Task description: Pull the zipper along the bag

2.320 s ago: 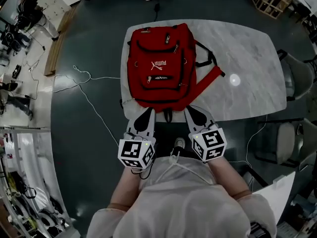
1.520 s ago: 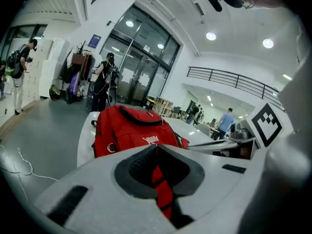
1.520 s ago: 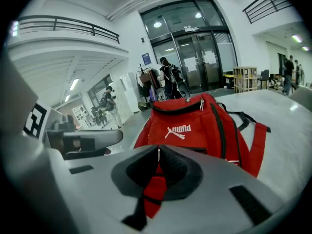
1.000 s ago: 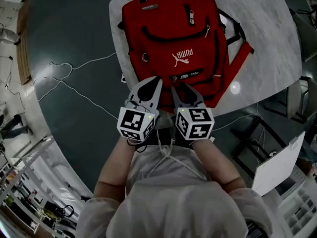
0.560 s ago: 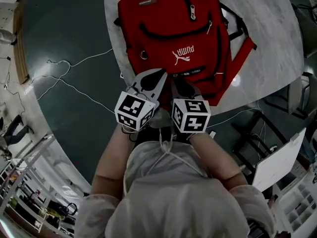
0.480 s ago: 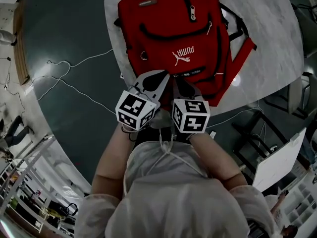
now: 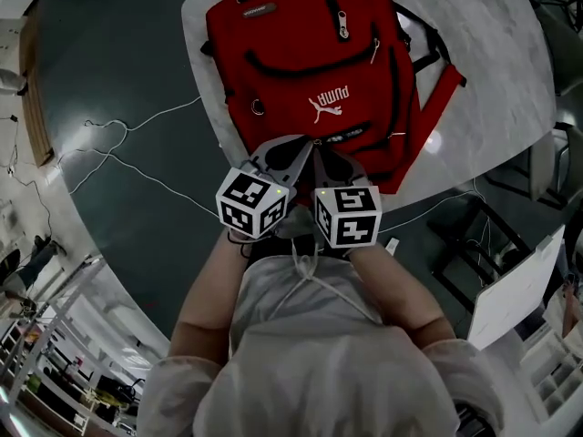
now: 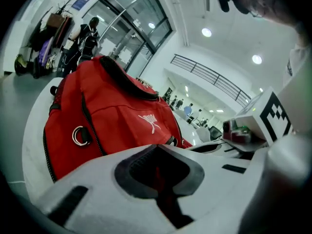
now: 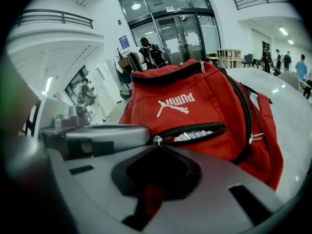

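Observation:
A red backpack point(image 7: 310, 71) lies flat on the marble table point(image 7: 492, 53), logo side up. Both grippers meet at its near edge. My left gripper point(image 7: 293, 148) is shut, and the left gripper view shows red fabric pinched between its jaws point(image 8: 158, 152). My right gripper point(image 7: 326, 153) sits just to its right, also shut. In the right gripper view the metal zipper pull point(image 9: 156, 140) of the front pocket stands at the tips of the gripper point(image 9: 156, 149), with red showing in the slit between the jaws. The pocket zipper point(image 9: 195, 130) gapes partly open to the right of the pull.
A red shoulder strap point(image 7: 437, 98) trails off the bag's right side. Thin cables point(image 7: 137, 148) snake over the dark floor on the left. Chairs point(image 7: 474, 235) and a white board point(image 7: 515, 289) stand at the right. The person's torso fills the bottom of the head view.
The right gripper's jaws have gone from open to shut at the pocket zipper. The left jaws have narrowed onto the fabric, and both grippers have drawn closer together at the bag's near edge.

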